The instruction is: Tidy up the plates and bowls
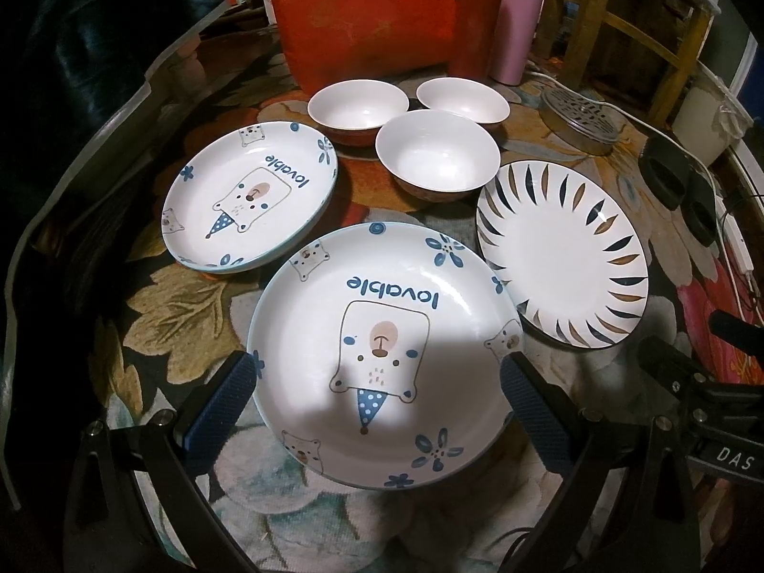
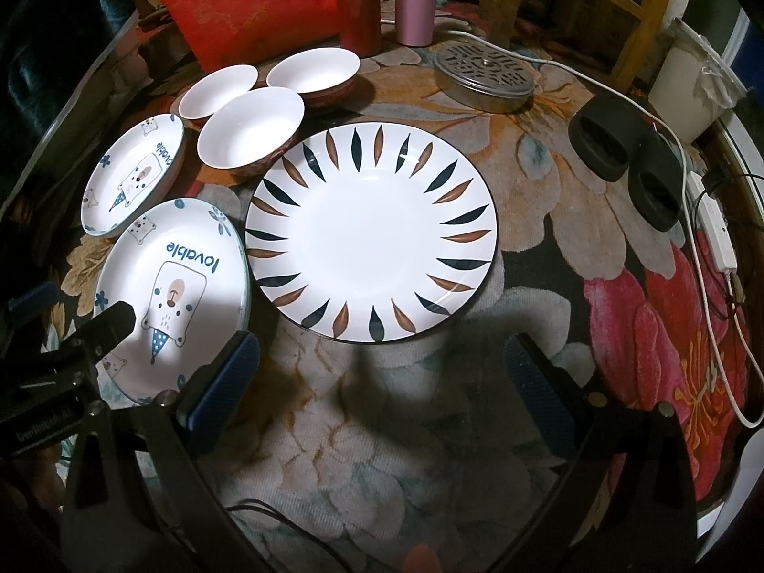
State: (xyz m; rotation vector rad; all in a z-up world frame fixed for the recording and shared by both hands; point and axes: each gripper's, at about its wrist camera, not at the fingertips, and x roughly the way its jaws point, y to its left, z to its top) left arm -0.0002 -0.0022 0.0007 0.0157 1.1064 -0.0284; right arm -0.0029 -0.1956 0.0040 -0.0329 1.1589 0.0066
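Observation:
A bear-print "lovable" plate (image 1: 382,315) lies on the table between the fingers of my left gripper (image 1: 379,360), which is open and spans the plate's near half without clamping it. A second bear plate (image 1: 248,196) sits to the far left. Three white bowls (image 1: 437,155) (image 1: 358,105) (image 1: 462,100) cluster behind the plates. A leaf-rimmed plate (image 2: 372,234) lies just beyond my right gripper (image 2: 382,340), which is open with only tablecloth between its fingers. In the right wrist view the near bear plate (image 2: 176,286) lies left of that gripper.
The round table (image 2: 429,453) has a floral cloth. At the back stand a red bag (image 1: 363,14), a red canister (image 1: 477,19) and a pink bottle (image 1: 518,24). A perforated metal tin (image 2: 482,76), two black rings (image 2: 601,143) and a white power strip (image 2: 714,229) with cables lie at the right.

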